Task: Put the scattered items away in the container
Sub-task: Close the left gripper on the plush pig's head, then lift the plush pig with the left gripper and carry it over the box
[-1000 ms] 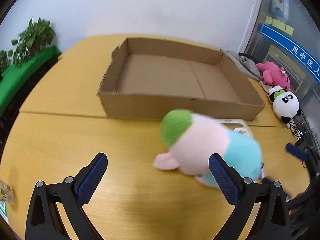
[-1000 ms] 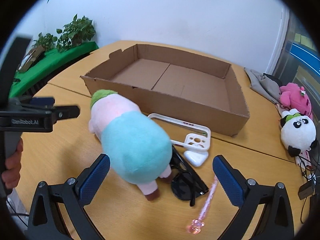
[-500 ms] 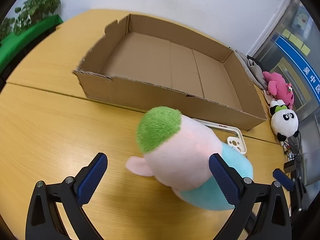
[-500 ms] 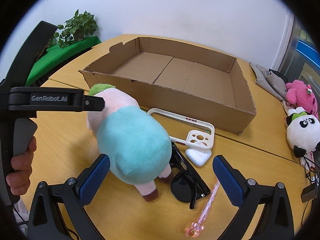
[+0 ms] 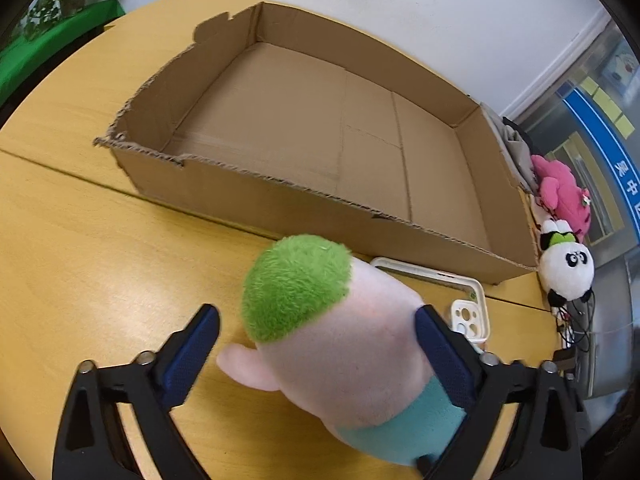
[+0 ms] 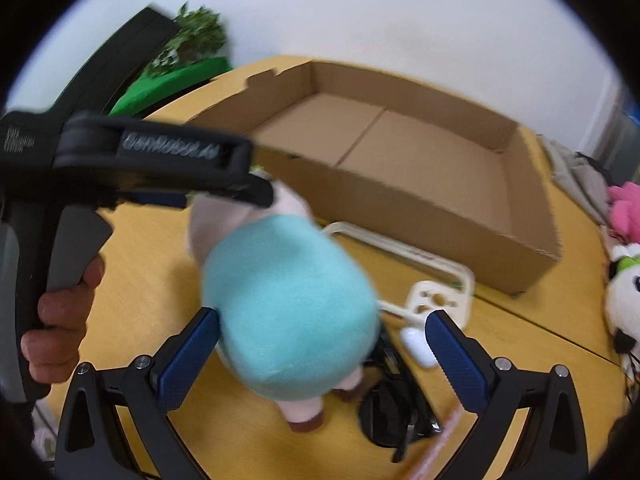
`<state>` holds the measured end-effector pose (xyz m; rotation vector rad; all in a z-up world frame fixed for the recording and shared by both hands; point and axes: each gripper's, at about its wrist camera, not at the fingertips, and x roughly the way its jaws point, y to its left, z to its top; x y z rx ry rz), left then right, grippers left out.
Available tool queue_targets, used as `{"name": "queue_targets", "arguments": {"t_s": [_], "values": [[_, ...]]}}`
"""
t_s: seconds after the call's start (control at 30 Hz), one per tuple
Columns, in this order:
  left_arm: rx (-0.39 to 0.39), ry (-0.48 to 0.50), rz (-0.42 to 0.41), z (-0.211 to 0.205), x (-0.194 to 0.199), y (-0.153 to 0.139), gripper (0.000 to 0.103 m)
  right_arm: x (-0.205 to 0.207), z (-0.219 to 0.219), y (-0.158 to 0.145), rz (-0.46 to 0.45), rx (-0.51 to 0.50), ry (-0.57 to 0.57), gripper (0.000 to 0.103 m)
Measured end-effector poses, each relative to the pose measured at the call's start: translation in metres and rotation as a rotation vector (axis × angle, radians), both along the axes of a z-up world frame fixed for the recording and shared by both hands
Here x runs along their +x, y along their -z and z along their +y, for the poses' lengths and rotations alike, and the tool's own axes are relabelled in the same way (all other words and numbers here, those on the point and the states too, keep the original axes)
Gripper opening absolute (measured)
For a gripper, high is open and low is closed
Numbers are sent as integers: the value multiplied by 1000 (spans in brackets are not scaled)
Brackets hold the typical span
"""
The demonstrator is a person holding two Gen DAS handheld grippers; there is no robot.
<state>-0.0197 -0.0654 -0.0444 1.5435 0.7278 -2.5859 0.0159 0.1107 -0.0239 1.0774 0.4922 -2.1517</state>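
Note:
A plush pig (image 5: 344,344) with a green snout, pink head and teal body (image 6: 288,308) stands on the wooden table in front of an empty cardboard box (image 5: 304,136). My left gripper (image 5: 316,352) is open, its fingers on either side of the pig's head; the right finger touches it. My right gripper (image 6: 320,352) is open around the pig's teal rear. A white phone case (image 6: 432,292), a white earbud case (image 6: 418,346), black sunglasses (image 6: 396,412) and a pink wand (image 6: 440,432) lie to the right of the pig.
A panda plush (image 5: 566,272) and a pink plush (image 5: 560,192) sit at the table's right edge, with grey cloth (image 6: 576,176) behind. Green plants (image 5: 60,4) stand at the far left. The left gripper's body and the hand holding it (image 6: 60,320) fill the right view's left side.
Both grippers have moved in toward the pig. The left one now straddles its head, the right one its rear. The pig stays on the table.

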Motion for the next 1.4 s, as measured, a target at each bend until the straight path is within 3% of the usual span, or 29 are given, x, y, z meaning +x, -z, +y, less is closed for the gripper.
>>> {"name": "queue_targets", "arguments": {"t_s": [0.1, 0.2, 0.3, 0.63, 1.0, 1.4], "values": [[2, 28, 4, 3, -4, -5, 81, 8, -10, 8, -38, 13, -42, 87], [-42, 37, 7, 3, -6, -9, 78, 16, -15, 7, -44, 0, -29, 77], [-31, 46, 5, -2, -7, -10, 73, 21, -16, 5, -66, -12, -15, 73], [-82, 82, 26, -3, -3, -15, 64, 49, -35, 15, -55, 46, 13, 72], [-102, 84, 39, -4, 2, -21, 58, 54, -37, 8, -79, 20, 11, 58], [-157, 71, 109, -5, 17, -64, 54, 61, -39, -25, -46, -63, 0, 55]]}}
